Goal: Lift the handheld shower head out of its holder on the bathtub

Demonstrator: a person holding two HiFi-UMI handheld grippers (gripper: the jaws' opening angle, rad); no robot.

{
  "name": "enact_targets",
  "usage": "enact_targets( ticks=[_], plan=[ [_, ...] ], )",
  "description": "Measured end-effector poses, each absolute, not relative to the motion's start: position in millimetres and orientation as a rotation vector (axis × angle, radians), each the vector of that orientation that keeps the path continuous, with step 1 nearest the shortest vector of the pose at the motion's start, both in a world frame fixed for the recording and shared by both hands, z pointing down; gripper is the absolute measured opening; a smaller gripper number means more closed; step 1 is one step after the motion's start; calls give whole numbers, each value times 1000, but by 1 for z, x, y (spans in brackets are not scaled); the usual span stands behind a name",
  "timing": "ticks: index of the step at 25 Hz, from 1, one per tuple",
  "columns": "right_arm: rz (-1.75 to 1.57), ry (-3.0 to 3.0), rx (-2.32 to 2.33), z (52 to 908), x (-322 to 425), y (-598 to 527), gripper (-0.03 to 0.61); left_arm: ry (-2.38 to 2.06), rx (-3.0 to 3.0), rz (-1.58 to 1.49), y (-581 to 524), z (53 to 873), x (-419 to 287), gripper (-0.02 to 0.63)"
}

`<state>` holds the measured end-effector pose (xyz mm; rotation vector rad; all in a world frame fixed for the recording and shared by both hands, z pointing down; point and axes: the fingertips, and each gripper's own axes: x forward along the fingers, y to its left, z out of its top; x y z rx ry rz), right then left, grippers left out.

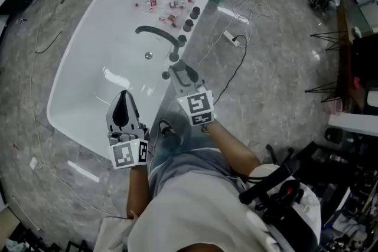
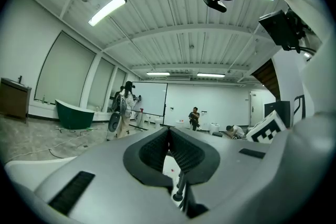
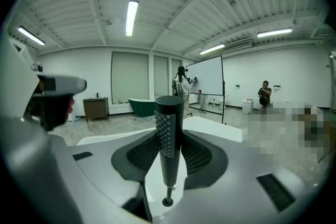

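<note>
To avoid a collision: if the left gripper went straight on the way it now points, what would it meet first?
Nothing close: the left gripper points level over the white bathtub; the way looks free up to the far whiteboard, though depth is unclear.

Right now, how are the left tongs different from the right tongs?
The right tongs squeeze the dark shower head; the left tongs hold nothing. The right tongs stand apart around it; the left tongs are closed together. Both are grey with dark ribbed pads.
</note>
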<state>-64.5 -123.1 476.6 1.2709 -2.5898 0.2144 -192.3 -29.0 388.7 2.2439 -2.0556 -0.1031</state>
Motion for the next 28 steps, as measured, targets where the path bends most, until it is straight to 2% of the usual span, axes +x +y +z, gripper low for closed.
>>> enact_targets(
  ticks=[6,12,18,28],
  plan=[
    [166,-2744,1260,343,-36,-105,140,-1988,2325,-219,-33,322,-149,18],
    [148,-2852,1212,259,-21,-100,140,-1963,2401,-291,-42,277,-122,18],
    [106,-2888,1182,234,-8,-103,140,-1987,2404,-340,-50,258,-111,18],
    [119,-2899,1133,238,-2,-99,140,-1992,2402,-336,-51,260,-100,18]
  ],
)
